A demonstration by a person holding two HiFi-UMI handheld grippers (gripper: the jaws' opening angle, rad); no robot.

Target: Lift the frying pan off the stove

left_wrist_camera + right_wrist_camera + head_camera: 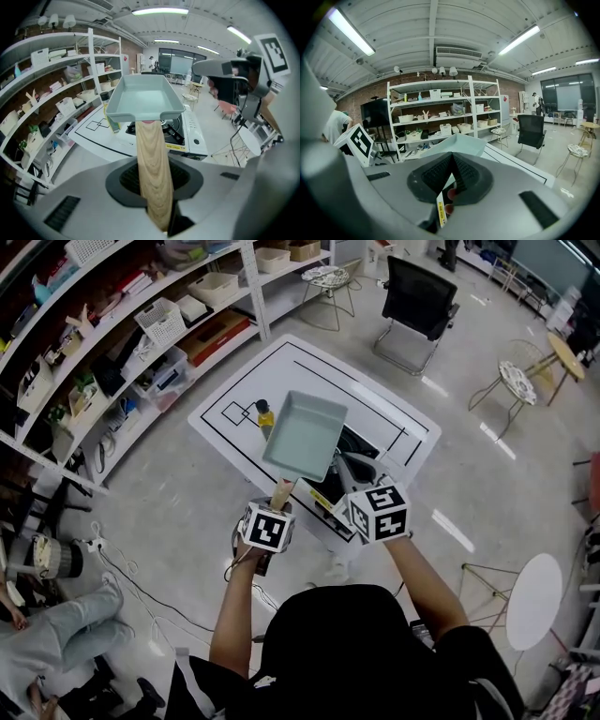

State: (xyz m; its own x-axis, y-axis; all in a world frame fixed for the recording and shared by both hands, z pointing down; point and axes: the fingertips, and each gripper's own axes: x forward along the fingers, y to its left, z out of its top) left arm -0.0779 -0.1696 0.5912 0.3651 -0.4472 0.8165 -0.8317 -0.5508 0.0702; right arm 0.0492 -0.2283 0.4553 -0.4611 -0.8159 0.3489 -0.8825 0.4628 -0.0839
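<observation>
Two claws to report. At lower centre of the head view, found the left claw clamped on the wooden handle of the frying pan. Found the right claw closed on nothing, just right of it, over the near end of the stove. Located the pan in the air at frame centre, seemingly clear of the burner. Judged the lift nearly done: keep the grip firm, hold the pan level, raise straight. Beyond, noted a yellow bottle on the worktop, just beside the pan's left edge; steer away from it. Farther out, open floor at right; shelves upper left and chair upper right, well apart.
</observation>
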